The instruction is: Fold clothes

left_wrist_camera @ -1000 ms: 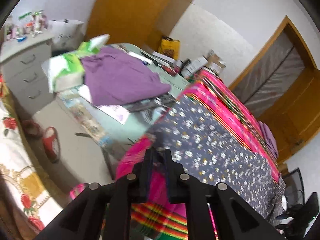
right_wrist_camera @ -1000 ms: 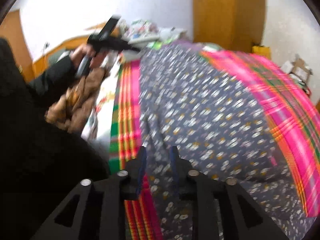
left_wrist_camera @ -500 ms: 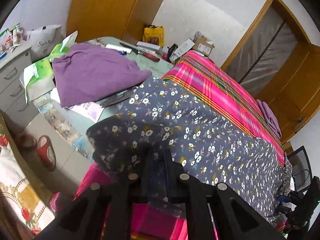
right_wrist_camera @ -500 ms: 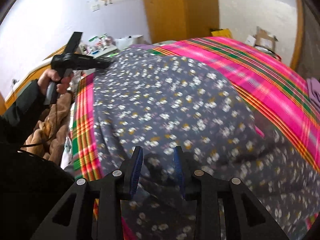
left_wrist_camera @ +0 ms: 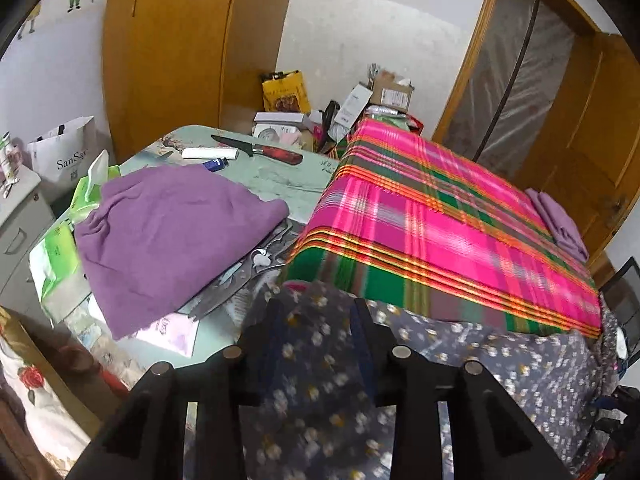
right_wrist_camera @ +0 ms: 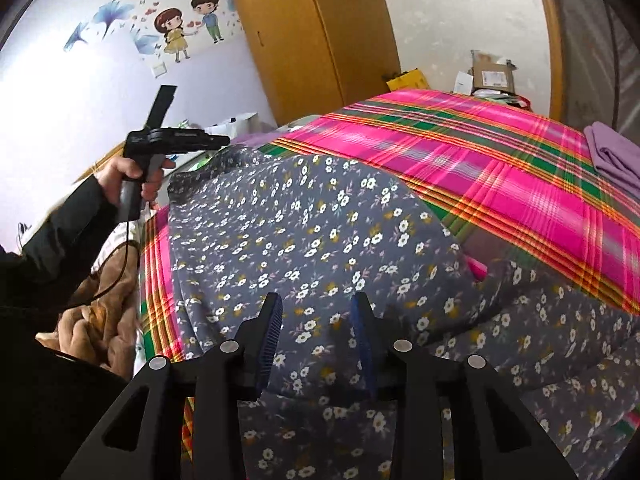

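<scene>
Right now my left gripper (left_wrist_camera: 318, 312) has its jaws spread, having just been opening, with the grey floral-print cotton garment (right_wrist_camera: 320, 232) lying loosely between the fingers rather than pinched. My right gripper (right_wrist_camera: 316, 312) is released too, its jaws having just been widening, its blue ribbed pads (right_wrist_camera: 269, 336) standing clear above the same cloth. That garment is spread over the near half of the pink, green and orange plaid bedcover (left_wrist_camera: 440, 224). Further left, a rumpled purple cloth (left_wrist_camera: 172, 232) sits on the pale green table (left_wrist_camera: 280, 184), a red-handled knife (left_wrist_camera: 260, 150) beyond it. Far right, a folded lilac cloth (right_wrist_camera: 612, 156) rests on the bedcover. Behind stands a wooden wardrobe (left_wrist_camera: 168, 48).
</scene>
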Available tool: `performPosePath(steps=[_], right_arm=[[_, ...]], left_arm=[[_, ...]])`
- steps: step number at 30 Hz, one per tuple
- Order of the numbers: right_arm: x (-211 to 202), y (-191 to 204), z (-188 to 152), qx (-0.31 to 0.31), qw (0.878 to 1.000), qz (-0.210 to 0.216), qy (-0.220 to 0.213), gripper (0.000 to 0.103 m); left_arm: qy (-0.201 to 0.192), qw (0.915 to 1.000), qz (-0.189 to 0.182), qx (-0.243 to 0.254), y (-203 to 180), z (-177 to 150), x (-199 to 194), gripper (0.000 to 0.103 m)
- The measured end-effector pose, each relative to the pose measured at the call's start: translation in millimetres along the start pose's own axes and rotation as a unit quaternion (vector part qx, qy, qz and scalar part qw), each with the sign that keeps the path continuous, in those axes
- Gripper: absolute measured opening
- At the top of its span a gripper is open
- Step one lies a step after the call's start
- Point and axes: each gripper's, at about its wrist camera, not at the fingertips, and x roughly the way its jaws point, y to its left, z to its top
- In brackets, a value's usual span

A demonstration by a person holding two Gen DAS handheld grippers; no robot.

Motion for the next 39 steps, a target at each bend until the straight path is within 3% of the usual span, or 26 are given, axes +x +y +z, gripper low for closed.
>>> performPosePath(steps=[7,11,15,22,26,32,39], right_arm=[[8.7,-3.0,2.9,0.000,1.000,0.001,0.007,0.037],[11.7,-3.3,3.9,0.002,1.000,0.001,0.009,0.037],[11.1,-4.4,4.0,0.008,1.000,-0.003,0.007,0.037],[5.2,-12.9,0.8,0.031,0.999,-0.020,-0.003,0.037],[-2.5,-18.4,-0.3,0.044,0.998,-0.032,-0.015,0.038],[-8.3,-21.5,-3.0,0.057,0.997,-0.040,-0.024,0.040],[-4.9,-6.7,-4.2,0.032,0.999,-0.032,-0.016,0.040]], left_arm=[[0.039,0.9983,0.021,0.038,-5.7,-7.2,21.8,0.036],[0.029,0.9984,0.030,0.037,-6.7,-9.2,20.4,0.023],[0.008,0.9995,0.030,-0.003,7.9,-3.1,16.0,0.016],[0.021,0.9978,-0.014,-0.062,30.2,-0.9,26.5,0.021],[-0.003,0.9962,-0.036,-0.079,32.1,-1.8,1.8,0.025],[-0.042,0.9973,-0.029,-0.053,18.7,-19.9,-41.1,0.025],[-0.009,0.9995,-0.011,-0.026,12.5,-72.8,-42.0,0.025]])
